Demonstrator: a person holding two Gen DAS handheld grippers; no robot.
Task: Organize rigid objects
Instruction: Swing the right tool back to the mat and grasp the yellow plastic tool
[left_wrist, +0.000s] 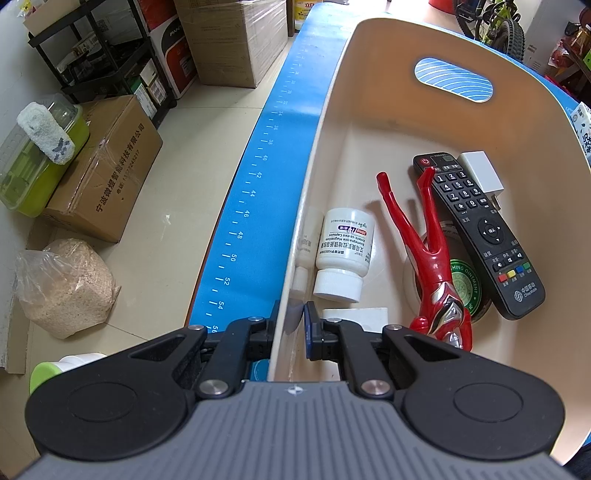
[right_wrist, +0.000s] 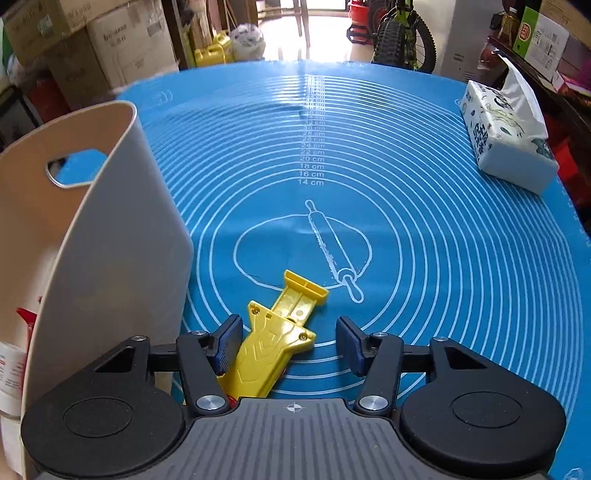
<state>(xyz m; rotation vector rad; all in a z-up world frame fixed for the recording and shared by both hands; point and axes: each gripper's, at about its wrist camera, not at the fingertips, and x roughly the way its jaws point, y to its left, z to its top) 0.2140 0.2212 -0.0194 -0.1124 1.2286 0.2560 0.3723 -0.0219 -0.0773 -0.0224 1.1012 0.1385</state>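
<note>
My left gripper (left_wrist: 290, 326) is shut on the near wall of a beige bin (left_wrist: 369, 74), one finger outside and one inside. The bin holds a white pill bottle (left_wrist: 345, 251), a red toy figure (left_wrist: 432, 258), a black remote (left_wrist: 480, 236), a white charger (left_wrist: 480, 171) and a green ointment tin (left_wrist: 466, 286). My right gripper (right_wrist: 288, 345) is open over the blue mat (right_wrist: 406, 240). A yellow plastic scraper (right_wrist: 275, 343) lies between its fingers, close to the left pad. The bin's outer wall (right_wrist: 110, 240) stands just to the left.
A tissue pack (right_wrist: 506, 136) sits at the mat's far right. Left of the table, on the floor, are cardboard boxes (left_wrist: 107, 170), a green container (left_wrist: 37, 162), a bag of grain (left_wrist: 62, 288) and a black shelf (left_wrist: 92, 48). A bicycle (right_wrist: 402, 33) stands beyond the table.
</note>
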